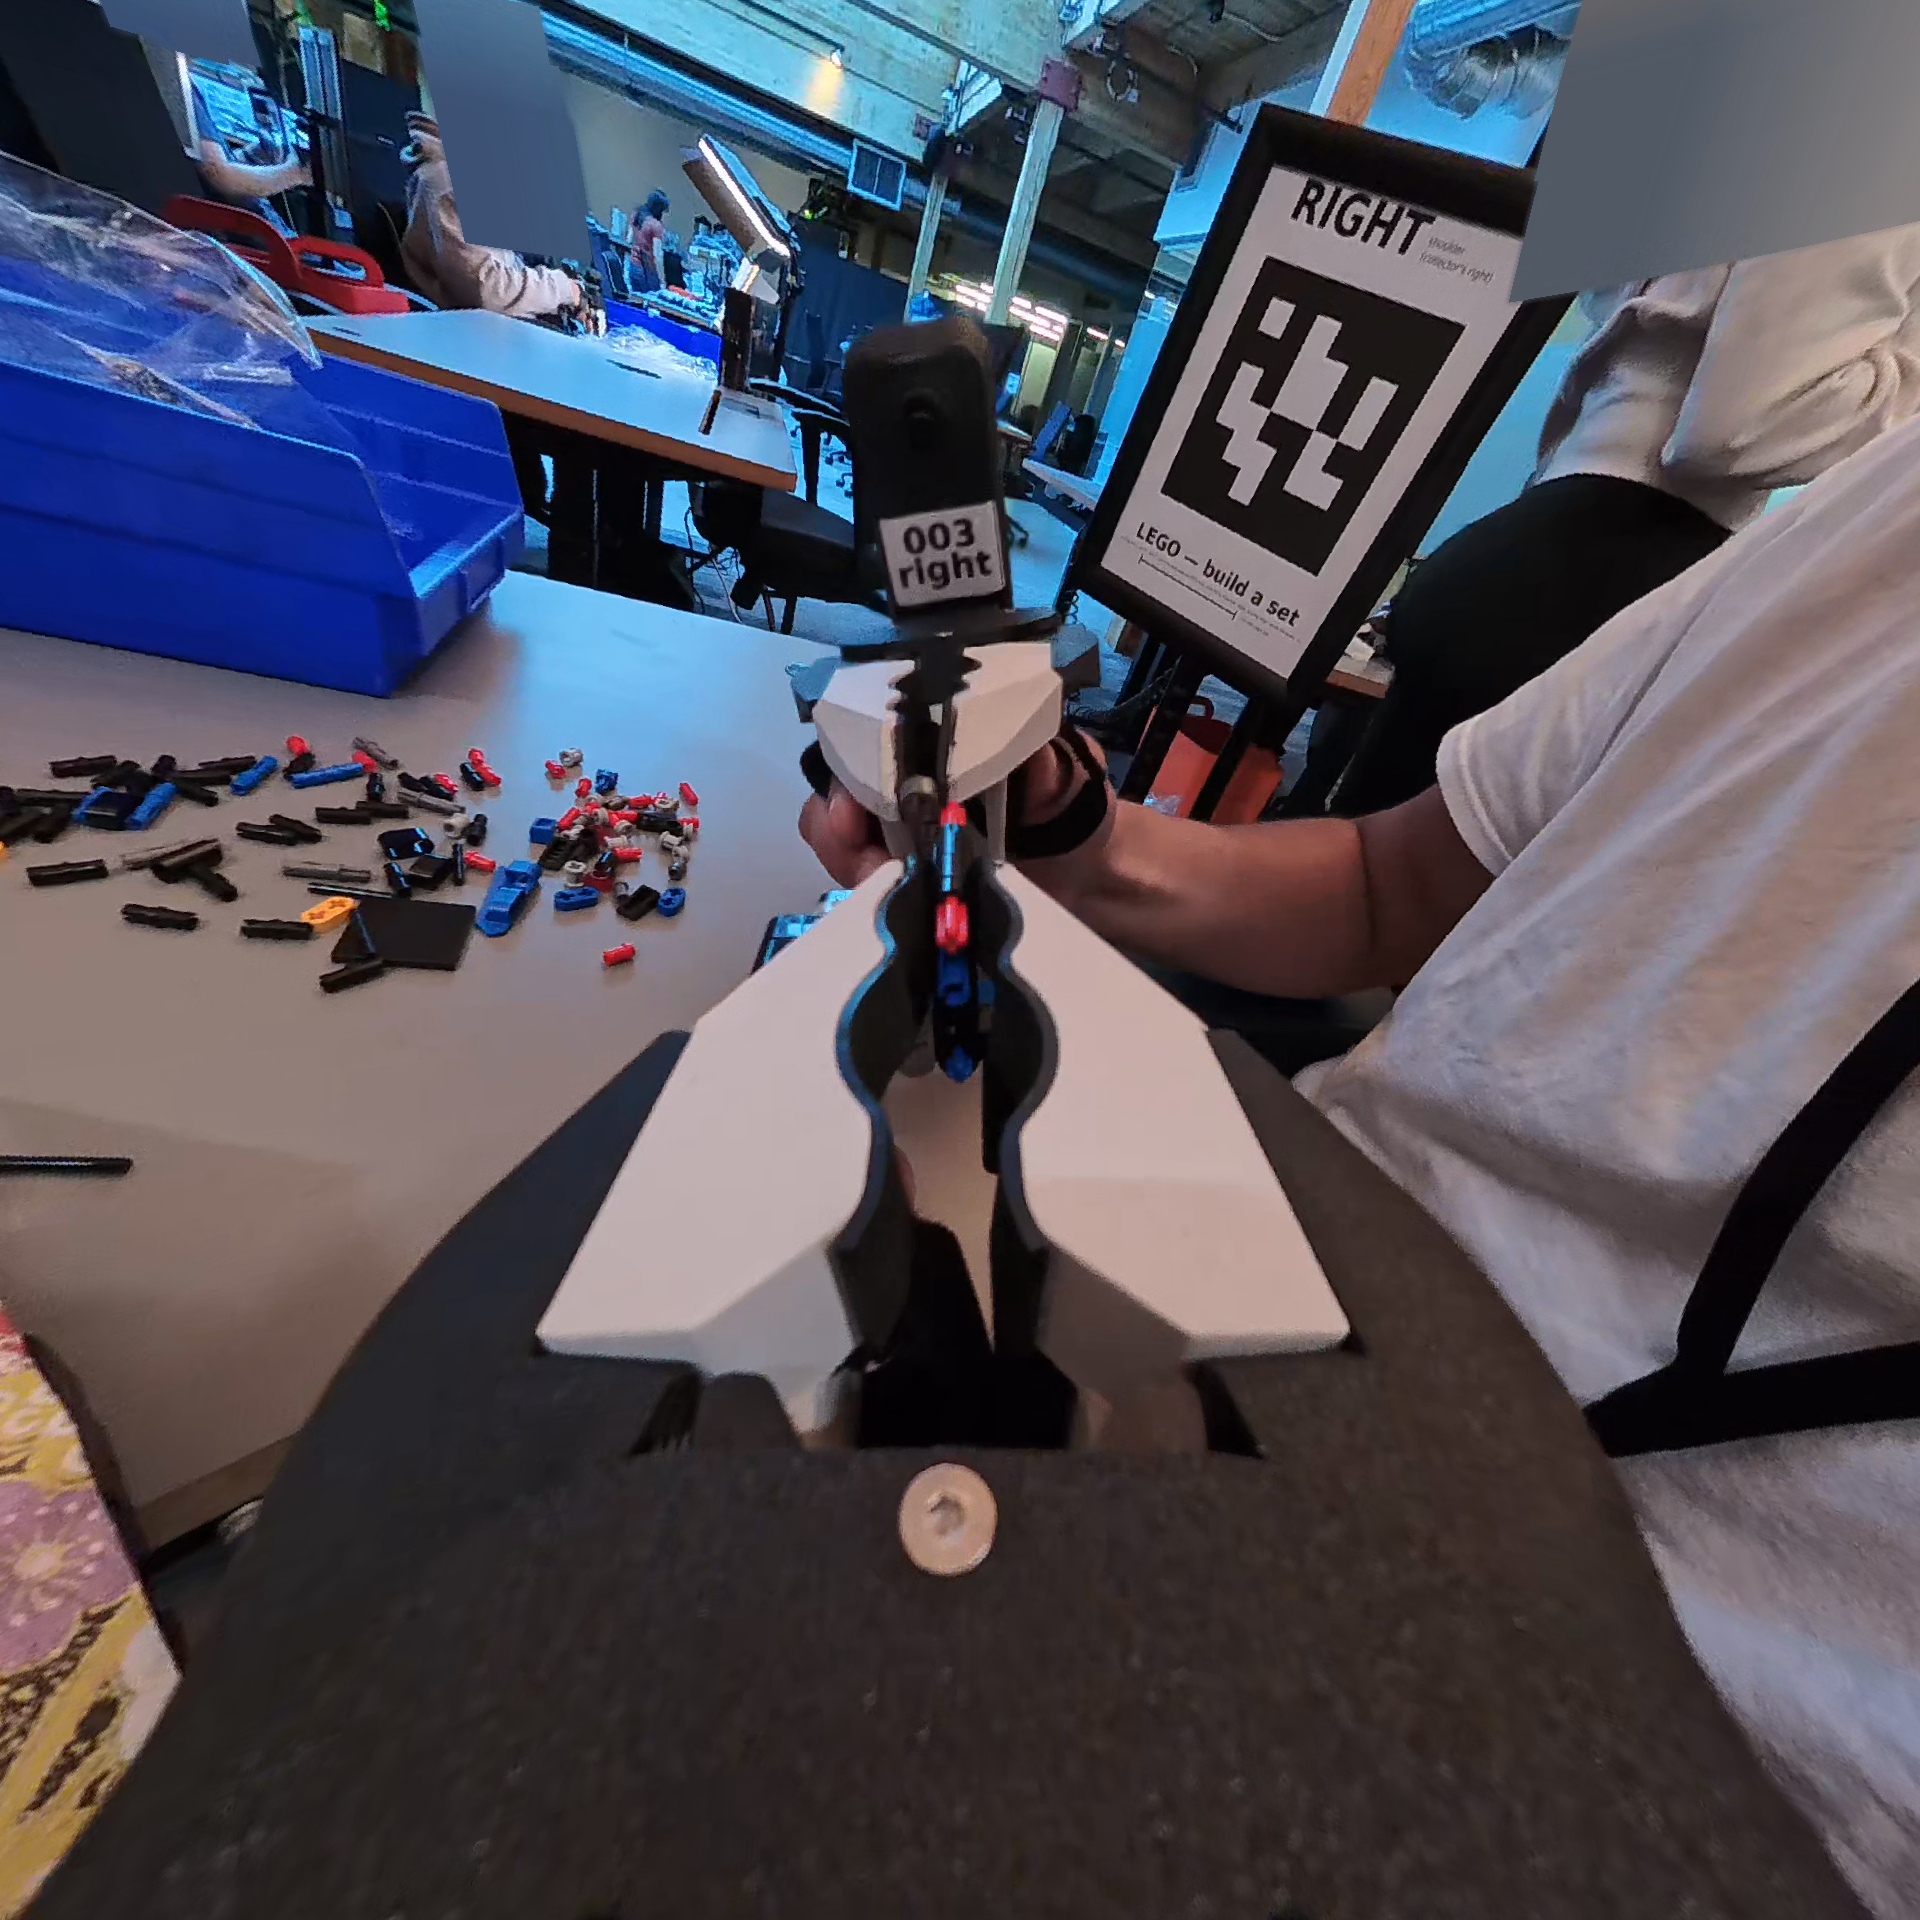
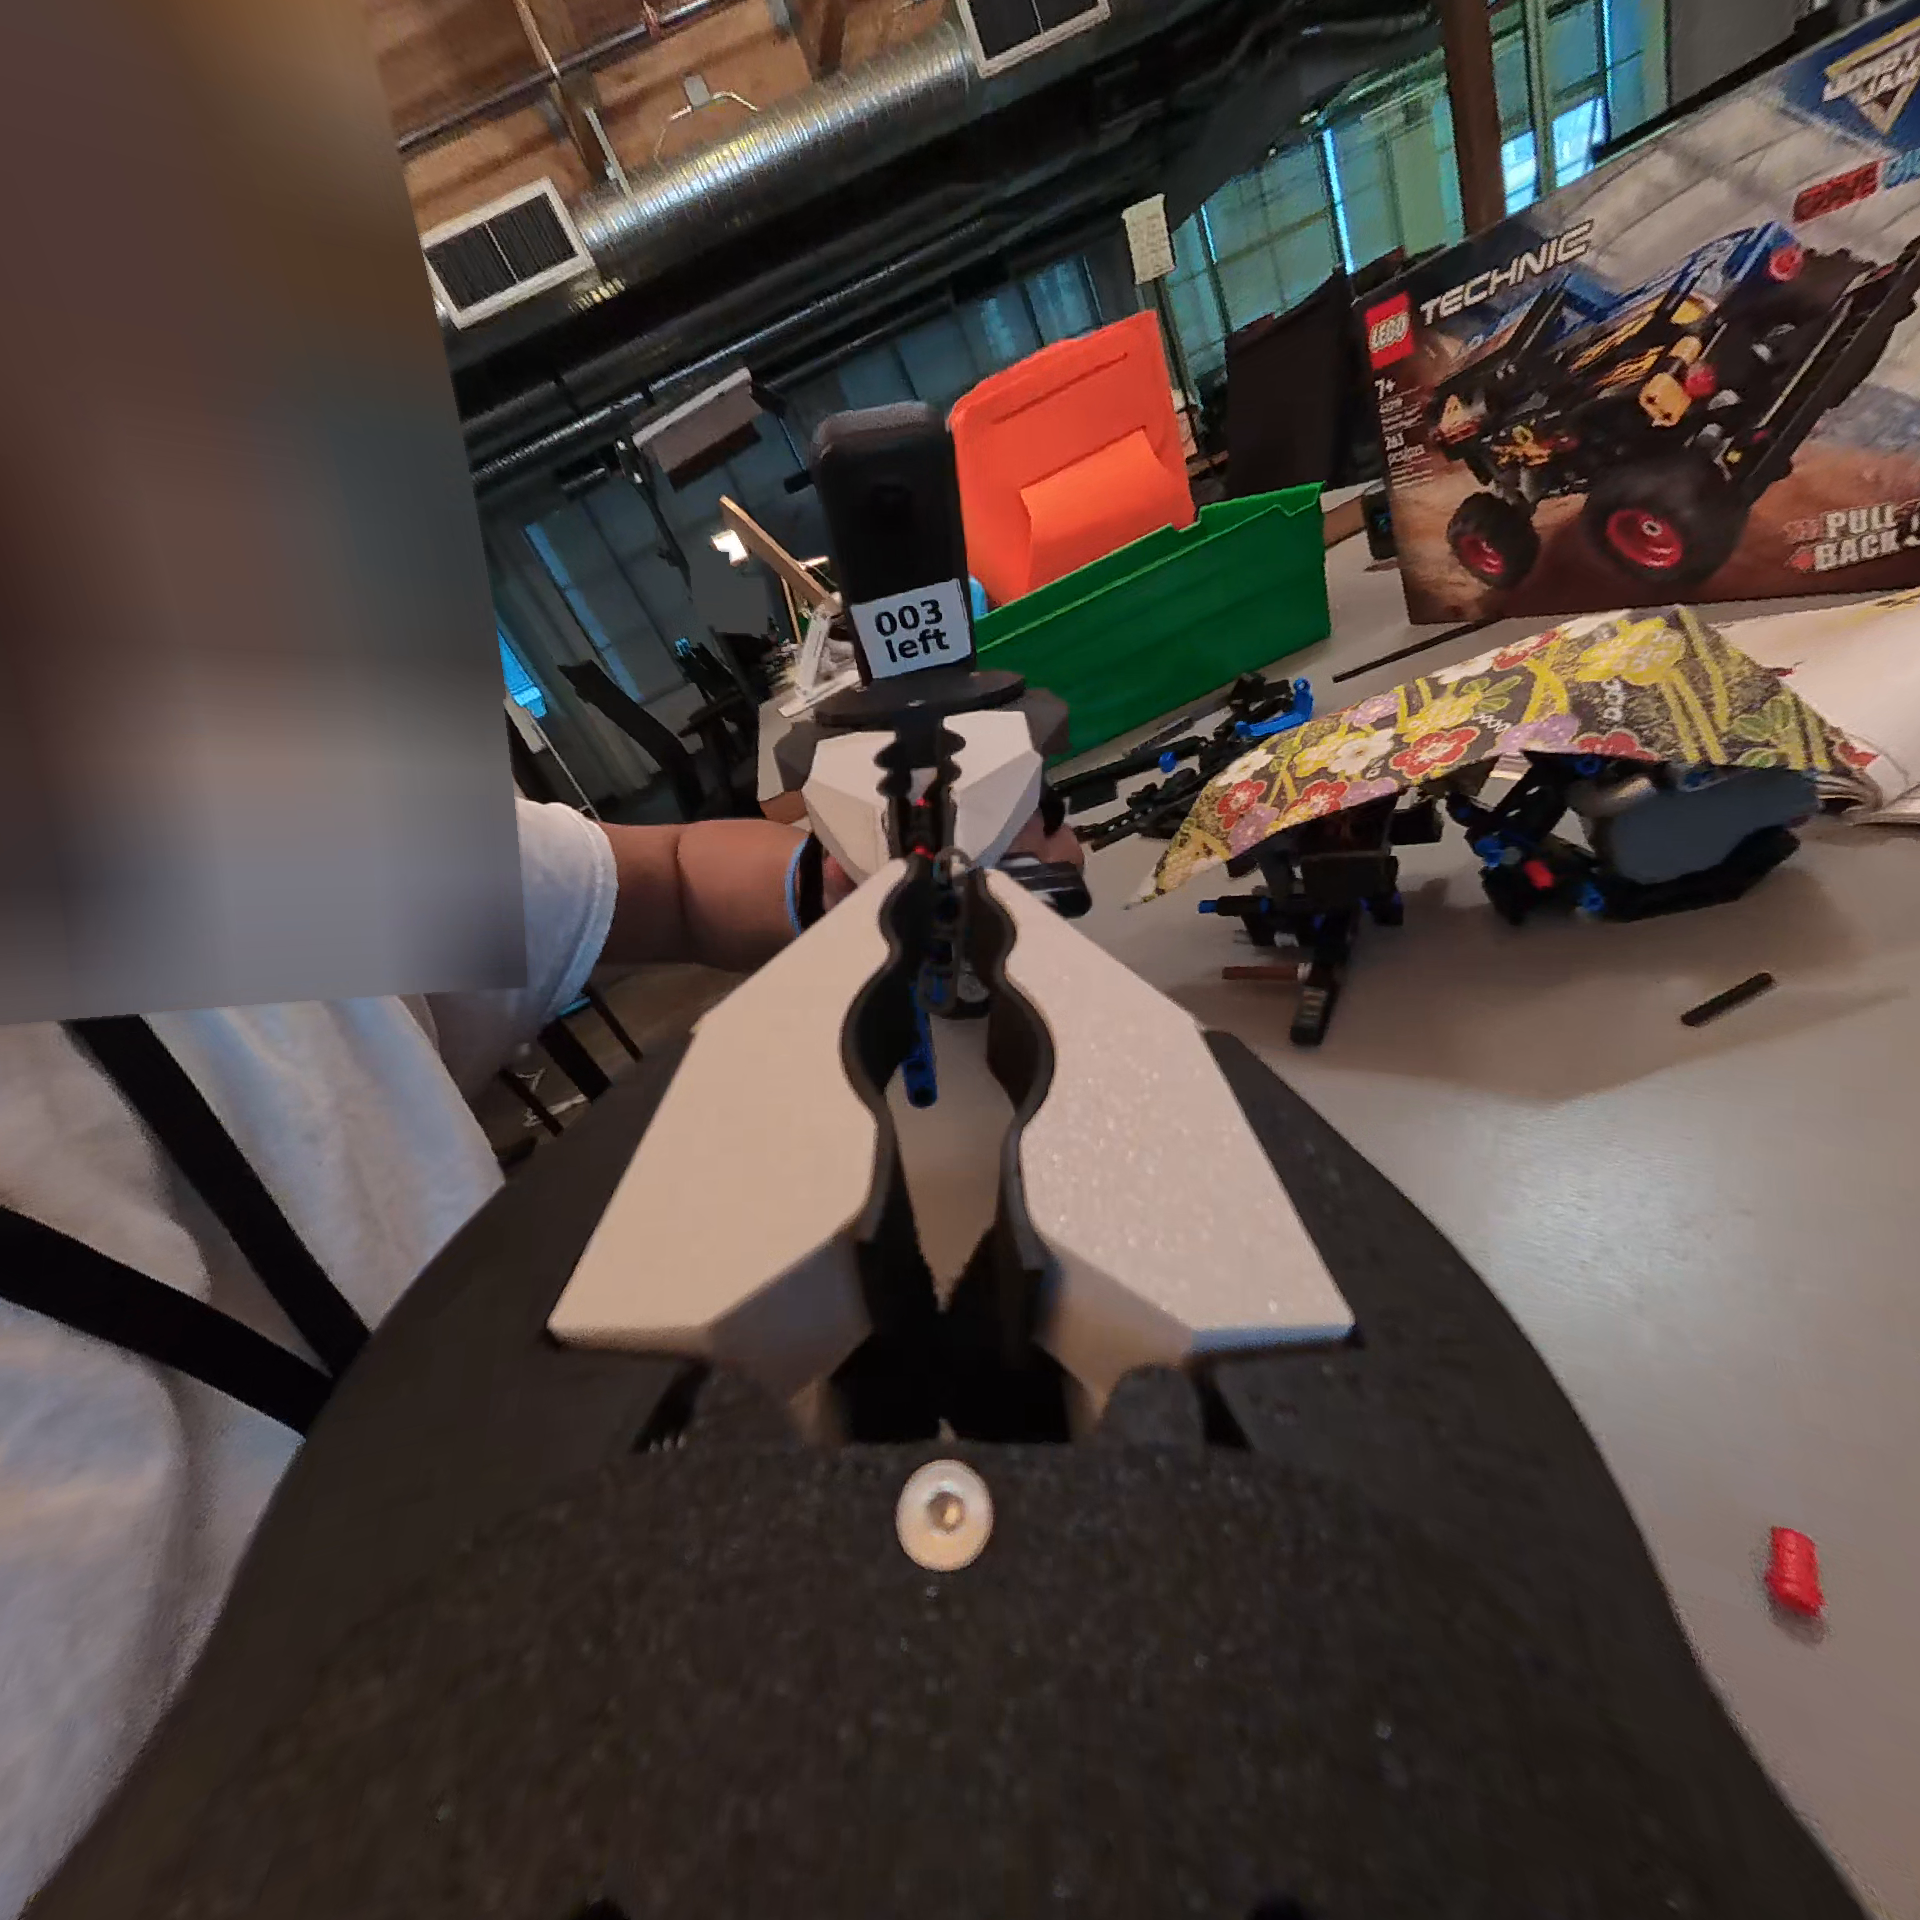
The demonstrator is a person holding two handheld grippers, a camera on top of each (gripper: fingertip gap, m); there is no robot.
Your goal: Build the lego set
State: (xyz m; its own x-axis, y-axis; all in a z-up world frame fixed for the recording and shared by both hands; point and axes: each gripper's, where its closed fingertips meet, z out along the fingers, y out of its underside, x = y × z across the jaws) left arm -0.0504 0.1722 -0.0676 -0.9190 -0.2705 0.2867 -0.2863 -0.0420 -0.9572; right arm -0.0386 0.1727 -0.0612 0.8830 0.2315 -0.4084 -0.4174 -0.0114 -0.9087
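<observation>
Bare tabletop (image 1: pixel 260 1049) nearside; loose pieces (image 1: pixel 416 842) and blue bin (image 1: pixel 239 520) obstructing beyond; patterned paper (image 2: pixel 1507 727) rightward.

You've got even, cool overhead indoor light with soft shadows. Strong wide-angle bowing at edges. Near black foam gripper base (image 1: pixel 935 1662) looks soft.

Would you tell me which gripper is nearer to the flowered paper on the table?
Left. Both grip the small assembly, but the flowered paper lies beside the left gripper; the right gripper sits farther off.
</observation>
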